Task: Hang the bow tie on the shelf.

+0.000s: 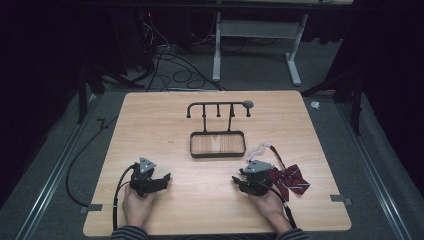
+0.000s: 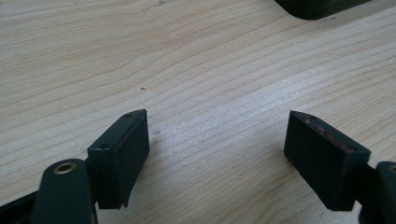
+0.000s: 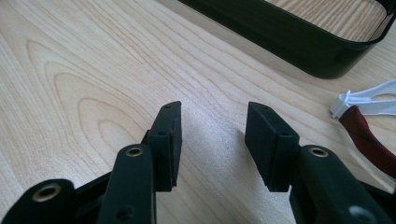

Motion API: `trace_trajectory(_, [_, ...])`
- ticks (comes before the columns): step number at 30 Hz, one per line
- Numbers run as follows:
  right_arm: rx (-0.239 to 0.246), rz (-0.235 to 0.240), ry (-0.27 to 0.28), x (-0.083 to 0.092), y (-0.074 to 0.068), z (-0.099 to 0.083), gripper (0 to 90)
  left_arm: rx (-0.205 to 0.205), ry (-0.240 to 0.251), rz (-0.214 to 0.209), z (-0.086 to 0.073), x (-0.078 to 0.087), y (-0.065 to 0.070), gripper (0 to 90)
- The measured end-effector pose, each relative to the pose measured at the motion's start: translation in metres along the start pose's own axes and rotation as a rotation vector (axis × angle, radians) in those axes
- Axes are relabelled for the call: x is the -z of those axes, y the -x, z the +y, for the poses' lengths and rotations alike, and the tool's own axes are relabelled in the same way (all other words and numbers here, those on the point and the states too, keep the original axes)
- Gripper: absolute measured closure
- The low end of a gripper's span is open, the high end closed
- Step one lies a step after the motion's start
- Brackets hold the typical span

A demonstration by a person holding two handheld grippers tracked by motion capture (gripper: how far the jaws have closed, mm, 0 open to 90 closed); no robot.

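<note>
From the high view, the left gripper (image 1: pixel 159 179) and the right gripper (image 1: pixel 241 179) rest on the near part of the table (image 1: pixel 150 120), each in a hand, jaws spread and empty. The bow tie (image 1: pixel 291 180), dark red with stripes and a white strap, lies flat on the table just right of the right gripper. The rack (image 1: pixel 218 107) stands at the far middle over its tray (image 1: pixel 217 154), its hooks bare, so by my reading nothing is done yet: the tie is not yet picked up or hung. The room beyond the table is dark and hard to read. In the left gripper view, the jaws stand wide apart over bare wood, and a dark corner of the tray (image 2: pixel 317 7) is cut off at the top edge. In the right gripper view, the jaws are parted with nothing between them; the tray (image 3: pixel 299 42) lies ahead, and the bow tie (image 3: pixel 369 140) shows at the right edge, cut off, with its white clasp (image 3: pixel 348 102).
</note>
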State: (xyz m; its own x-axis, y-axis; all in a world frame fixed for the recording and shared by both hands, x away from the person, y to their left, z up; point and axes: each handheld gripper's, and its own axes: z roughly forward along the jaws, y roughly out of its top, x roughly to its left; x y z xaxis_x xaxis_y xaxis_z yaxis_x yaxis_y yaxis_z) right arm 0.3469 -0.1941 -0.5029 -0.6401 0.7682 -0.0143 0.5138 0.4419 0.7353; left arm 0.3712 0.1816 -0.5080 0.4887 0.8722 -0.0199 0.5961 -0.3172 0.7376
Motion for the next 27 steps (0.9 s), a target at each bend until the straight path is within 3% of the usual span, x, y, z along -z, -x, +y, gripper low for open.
trace_trajectory(14, [0.000, 0.004, 0.001, 0.000, 0.000, 0.000, 58.8, 0.001, 0.000, -0.001, 0.000, 0.000, 0.000, 22.7])
trace_trajectory(22, [-0.029, 0.012, 0.002, 0.001, 0.001, 0.000, 59.3, 0.002, -0.001, -0.002, 0.000, 0.000, 0.000, 22.8])
trace_trajectory(27, [-0.033, 0.011, 0.065, 0.013, 0.000, 0.002, 60.8, 0.002, -0.001, -0.002, 0.000, 0.000, 0.000, 22.8])
